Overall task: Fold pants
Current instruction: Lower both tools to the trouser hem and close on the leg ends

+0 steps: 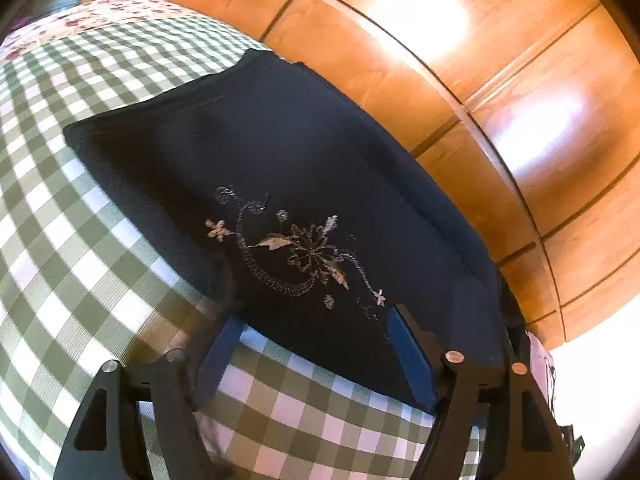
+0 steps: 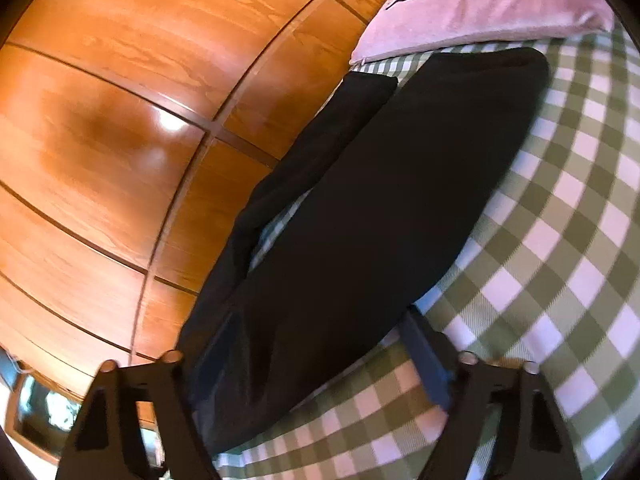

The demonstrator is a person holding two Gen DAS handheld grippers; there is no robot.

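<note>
Left gripper (image 1: 312, 332): its jaws are seen spread wide, the two blue fingers standing apart at 7 and 5 o'clock of the left view. Nothing is clamped; the near edge of the pants runs between the fingers, and no pad is seen pressing on it.
Left fingers (image 1: 412, 354): the 5 o'clock finger is seen over the dark cloth; the 7 o'clock one, blurred, is seen at the cloth's edge, over the sheet.
Right gripper (image 2: 320, 344): its jaws are seen parted. One dark finger is shown at 5 o'clock, just off the cloth's edge, over the sheet; the other is lost in the dark cloth at 7 o'clock. Whether cloth is pinched cannot be told.
Pants (image 1: 280, 168): black, laid flat on the bed. In the left view the waist end is spread from centre toward 11 o'clock. In the right view (image 2: 380, 200) the legs are stretched from 7 o'clock toward 1 o'clock, one partly over the other, with a strip of sheet shown between them.
Embroidery (image 1: 296, 252): a pale flower and scroll motif is stitched at the centre of the left view.
Sheet (image 1: 80, 240): green and white check, spread under the pants.
Pillow (image 2: 480, 4): pink, set at 1 o'clock in the right view, just beyond the leg ends.
Wardrobe (image 2: 100, 140): glossy wood panels, seen beside the bed.
</note>
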